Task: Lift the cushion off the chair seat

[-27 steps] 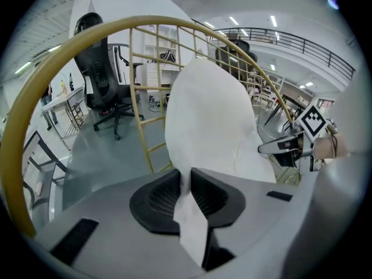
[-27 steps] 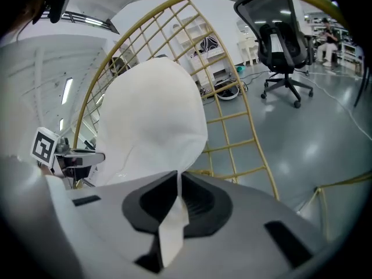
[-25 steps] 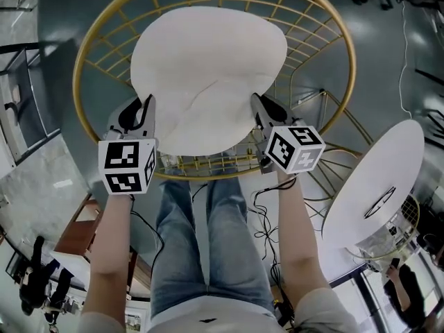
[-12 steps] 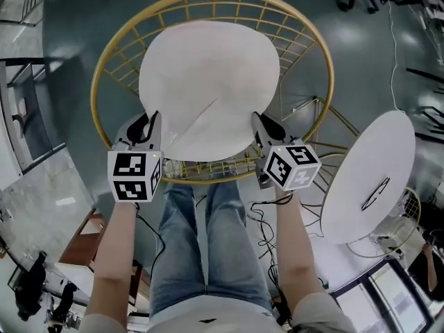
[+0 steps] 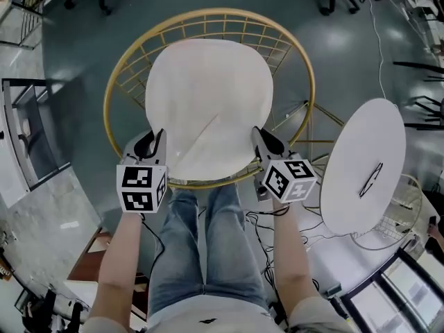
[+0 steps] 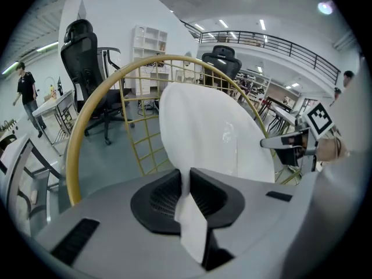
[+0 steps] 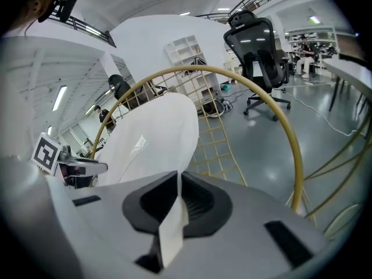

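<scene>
Gold wire forms the big round chair (image 5: 111,96), and the white cushion (image 5: 208,103) fills most of its hoop, tipped up toward us at the near edge. We hold that edge at both sides. The left gripper (image 5: 155,141) is clamped on the cushion's thin left rim and the right gripper (image 5: 258,137) on its right rim, each with a flap of white fabric nipped between its jaws. We cannot tell whether the far edge rests on the seat wires.

We judge the grip to be the weak point. Each pair of jaws has only a narrow strip of cloth, so the cushion's weight could drag it free. If one side slips first, the cushion would swing and drop back into the frame. Its far edge could also catch on the lattice.

Below is a glossy grey-blue floor (image 5: 76,54) in an open office hall. A round white table (image 5: 361,158) stands just right of the chair, black office chairs (image 6: 87,51) stand further off, and cables (image 5: 260,220) trail by our legs.
</scene>
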Demonstrator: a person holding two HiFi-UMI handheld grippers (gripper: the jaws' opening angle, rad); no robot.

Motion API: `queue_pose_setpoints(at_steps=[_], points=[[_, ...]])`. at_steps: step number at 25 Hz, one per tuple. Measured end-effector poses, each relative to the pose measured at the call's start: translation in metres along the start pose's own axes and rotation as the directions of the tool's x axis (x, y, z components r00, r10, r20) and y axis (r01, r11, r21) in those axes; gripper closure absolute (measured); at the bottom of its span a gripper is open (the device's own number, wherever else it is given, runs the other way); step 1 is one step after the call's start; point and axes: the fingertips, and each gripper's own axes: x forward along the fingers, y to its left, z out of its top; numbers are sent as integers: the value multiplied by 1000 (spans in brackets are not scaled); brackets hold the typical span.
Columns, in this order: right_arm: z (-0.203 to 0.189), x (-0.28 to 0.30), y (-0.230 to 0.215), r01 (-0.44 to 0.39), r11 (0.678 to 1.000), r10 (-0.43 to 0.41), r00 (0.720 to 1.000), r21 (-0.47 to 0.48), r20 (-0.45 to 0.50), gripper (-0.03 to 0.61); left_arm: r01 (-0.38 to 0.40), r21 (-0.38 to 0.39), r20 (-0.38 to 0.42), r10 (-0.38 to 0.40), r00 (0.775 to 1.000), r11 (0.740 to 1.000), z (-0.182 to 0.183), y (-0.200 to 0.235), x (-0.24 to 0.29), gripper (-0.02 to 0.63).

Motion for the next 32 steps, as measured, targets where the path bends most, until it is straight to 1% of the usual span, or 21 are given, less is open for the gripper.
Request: queue_pose_setpoints(at_steps=[7,13,18,24,32], points=[[21,-32,18,29,999,-31,996,25,85,549,20,21,55,-21,998,1000,22,-2,-26,558],[40,-61,38,45,999,-48,990,27,131,549,33,57,92,-38,995,998,48,-5,-56,558],[57,-89,55,55,998,-58,984,21,167,549,44,69,118,-52,992,997,65,-8,-81,558],[88,-117,74,69,998,-69,973,7,218,549,58,77,168,-71,983,995,96,-11,-108,558],[117,-156,101,86,996,-77,956,-22,282,549,77,90,229,-96,969,993,124,-14,-148,558]])
